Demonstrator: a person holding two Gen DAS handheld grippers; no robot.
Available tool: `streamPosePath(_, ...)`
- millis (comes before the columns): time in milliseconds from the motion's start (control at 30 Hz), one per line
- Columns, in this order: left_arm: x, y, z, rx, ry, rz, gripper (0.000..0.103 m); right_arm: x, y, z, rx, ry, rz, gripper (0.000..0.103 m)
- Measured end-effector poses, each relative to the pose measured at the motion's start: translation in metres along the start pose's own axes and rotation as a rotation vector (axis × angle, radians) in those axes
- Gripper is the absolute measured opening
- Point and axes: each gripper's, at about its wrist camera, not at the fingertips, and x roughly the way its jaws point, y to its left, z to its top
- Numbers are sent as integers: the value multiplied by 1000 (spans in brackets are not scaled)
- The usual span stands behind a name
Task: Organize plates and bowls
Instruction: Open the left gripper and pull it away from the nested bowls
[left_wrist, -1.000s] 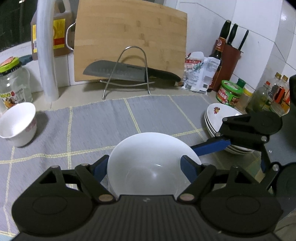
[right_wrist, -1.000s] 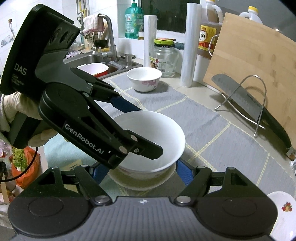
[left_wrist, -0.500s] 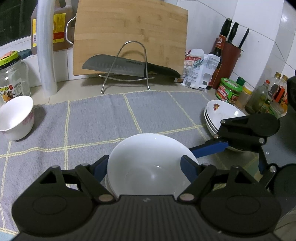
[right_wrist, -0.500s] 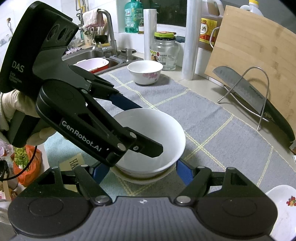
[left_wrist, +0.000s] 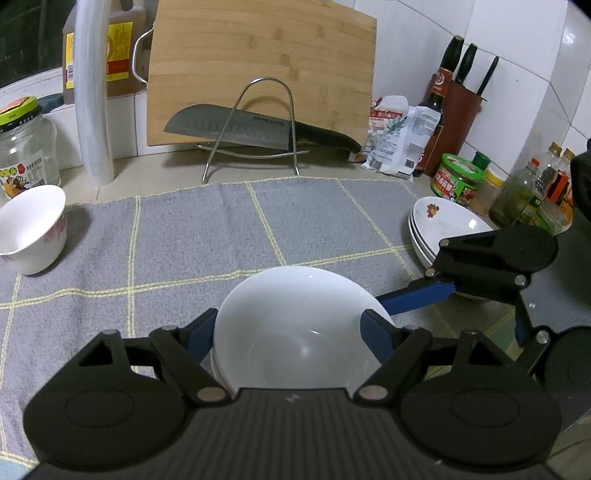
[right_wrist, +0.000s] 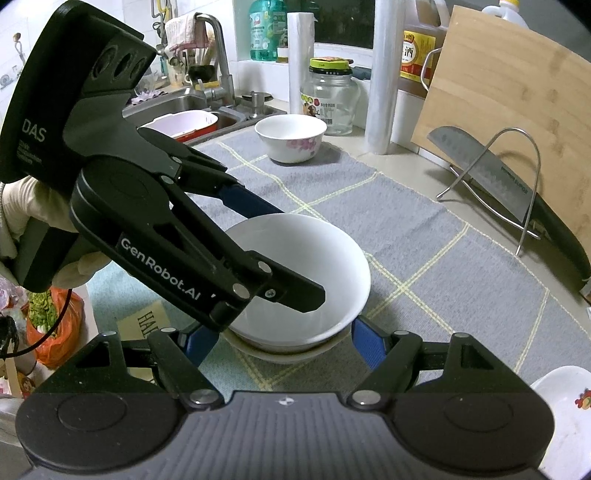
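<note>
White bowl is sitting pinched at its rim by the left hand-held gripper; the right hand-held gripper is straddling the lower bowl, grip unclear; grey mat is lying bare toward twelve o'clock.

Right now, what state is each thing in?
Left gripper, shut on the top bowl.
Right gripper, fingers either side of the lower bowl; grip unclear.
Top bowl, upright, empty, nested in the lower bowl.
Lower bowl, upright under the top bowl.
Flowered bowl, upright, empty, on the mat.
Plates, stacked at the mat's edge.
Jar, lid on.
Knife, propped in a wire stand.
</note>
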Motion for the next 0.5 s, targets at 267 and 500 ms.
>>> streamPosePath(267, -9, 2, -2, -3, -42, 17, 91, -6, -3, 0, 2, -35, 0, 98)
streamPosePath(500, -35, 9, -12, -48, -100, 94, 97, -19, -11, 0, 35, -79, -4, 102)
